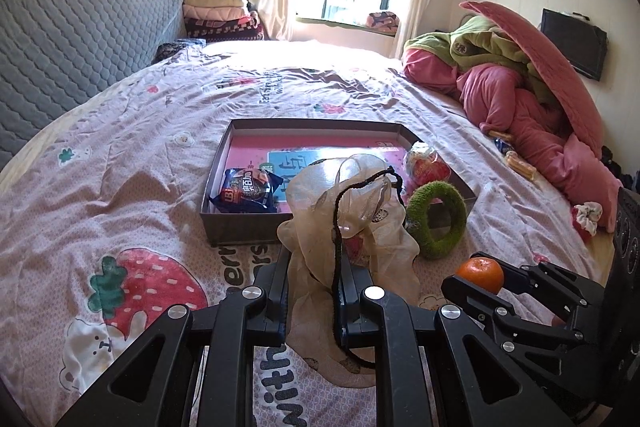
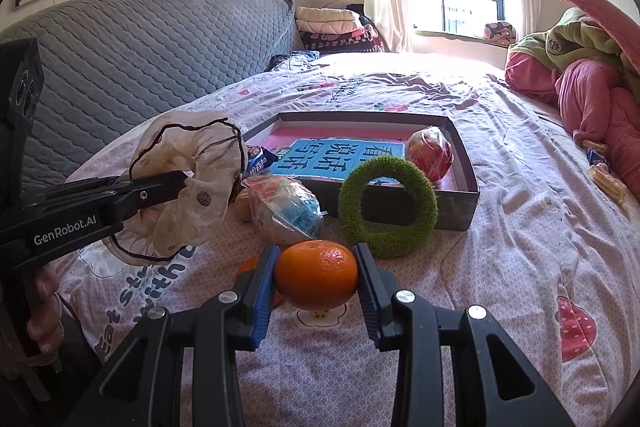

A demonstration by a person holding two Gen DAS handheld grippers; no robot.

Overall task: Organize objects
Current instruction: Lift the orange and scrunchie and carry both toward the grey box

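Observation:
My left gripper (image 1: 316, 269) is shut on a beige sheer scrunchie with a black cord edge (image 1: 352, 211), held above the bedspread in front of the grey box (image 1: 240, 231). It also shows in the right wrist view (image 2: 192, 183), at the left. My right gripper (image 2: 316, 267) is shut on an orange (image 2: 316, 275), also seen in the left wrist view (image 1: 480, 275). The box (image 2: 460, 215) holds a book, a blue snack packet (image 1: 246, 191) and a red wrapped item (image 2: 430, 155). A green fuzzy ring (image 2: 388, 203) leans on the box front.
A clear packet of snacks (image 2: 284, 211) and a second orange (image 2: 250, 267) lie in front of the box. A pink and green bedding pile (image 1: 520, 87) sits at the right. Small snacks (image 1: 520, 165) and a red-white scrunchie (image 1: 586, 215) lie near it. A grey headboard (image 2: 140, 59) is at the left.

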